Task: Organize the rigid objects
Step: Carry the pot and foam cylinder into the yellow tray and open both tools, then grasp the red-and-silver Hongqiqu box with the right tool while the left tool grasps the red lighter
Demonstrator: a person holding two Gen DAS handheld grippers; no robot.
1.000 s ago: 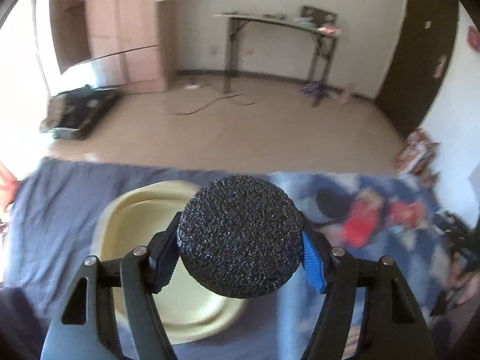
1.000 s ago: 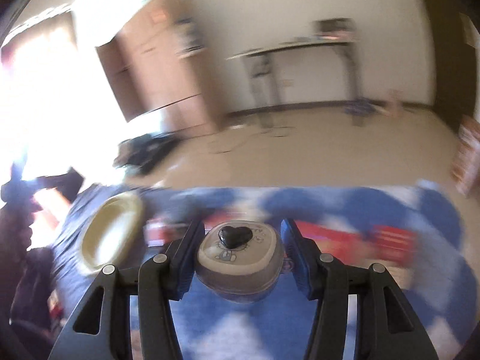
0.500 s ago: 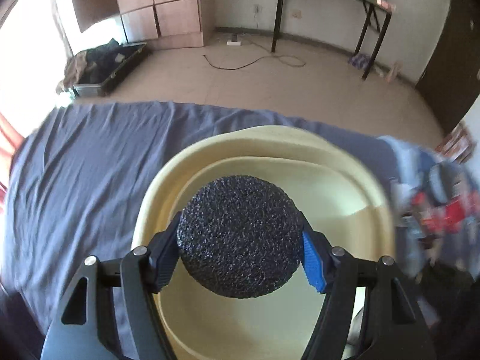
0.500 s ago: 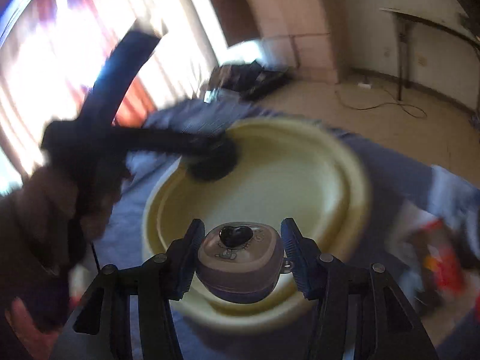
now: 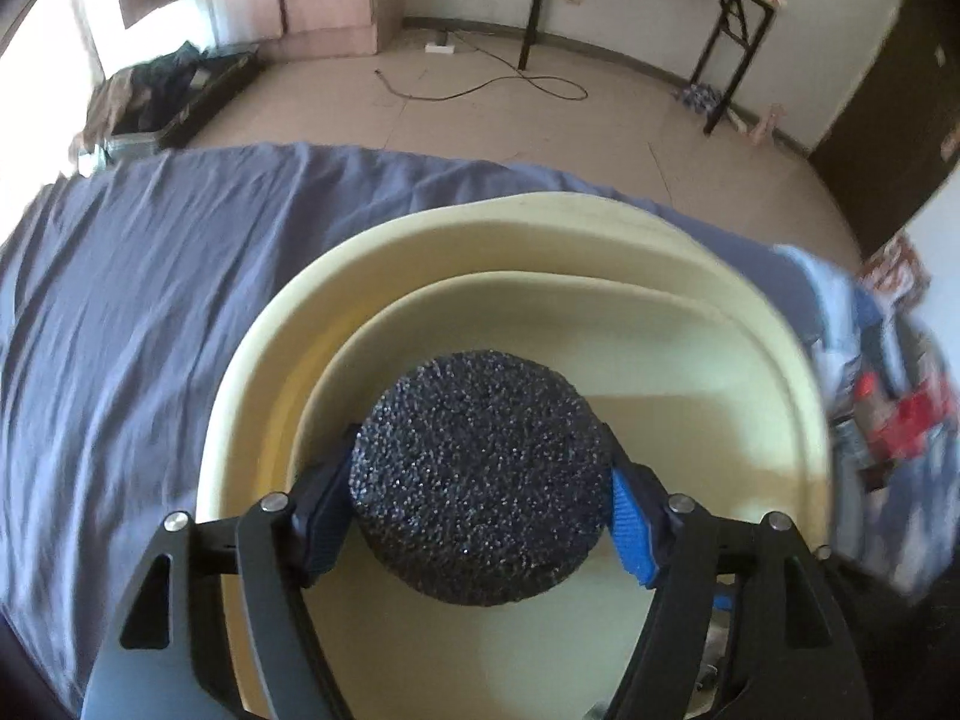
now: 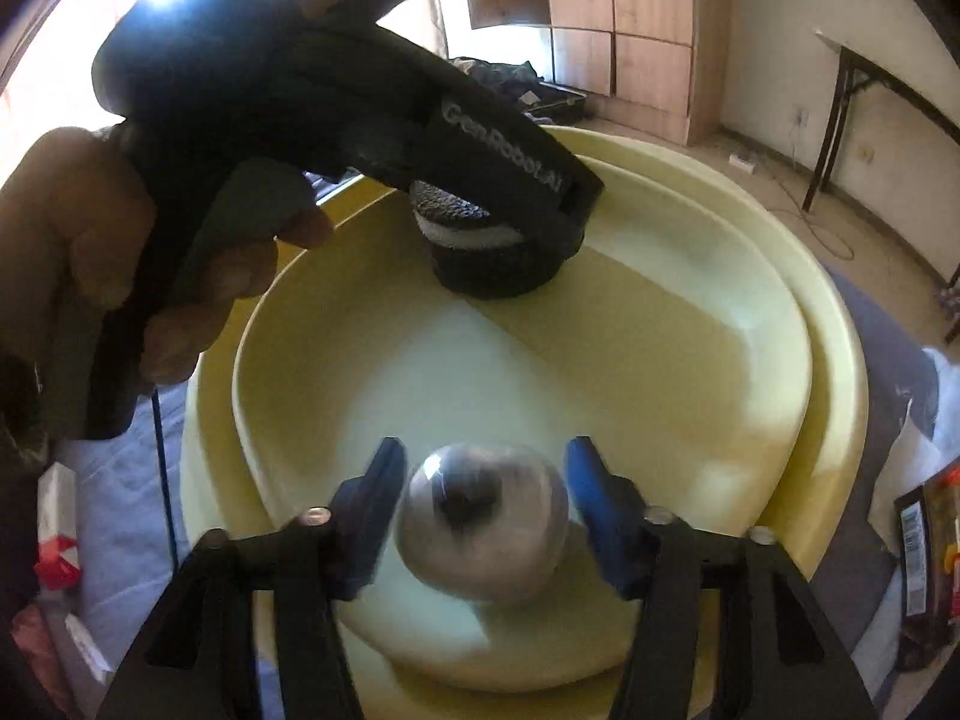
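Both claws have swung from over the blue cloth [image 5: 150, 312] to above the yellow basin [image 6: 840, 372]. The right claw [image 6: 480, 516] is opening, the small round container [image 6: 483, 531] now loose between its fingers. The left claw [image 5: 480, 480] has dropped the black disc [image 5: 480, 474] low inside the basin.

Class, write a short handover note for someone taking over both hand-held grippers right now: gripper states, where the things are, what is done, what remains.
Left hand-held gripper: jaws opening around the black foam disc, low over the yellow basin.
Right hand-held gripper: jaws opening, pads clear of the small round container, which is blurred inside the basin.
Done: both items brought to the basin; container let go.
Left: finish releasing the disc, pull both grippers out, then fetch the remaining packets on the blue cloth.
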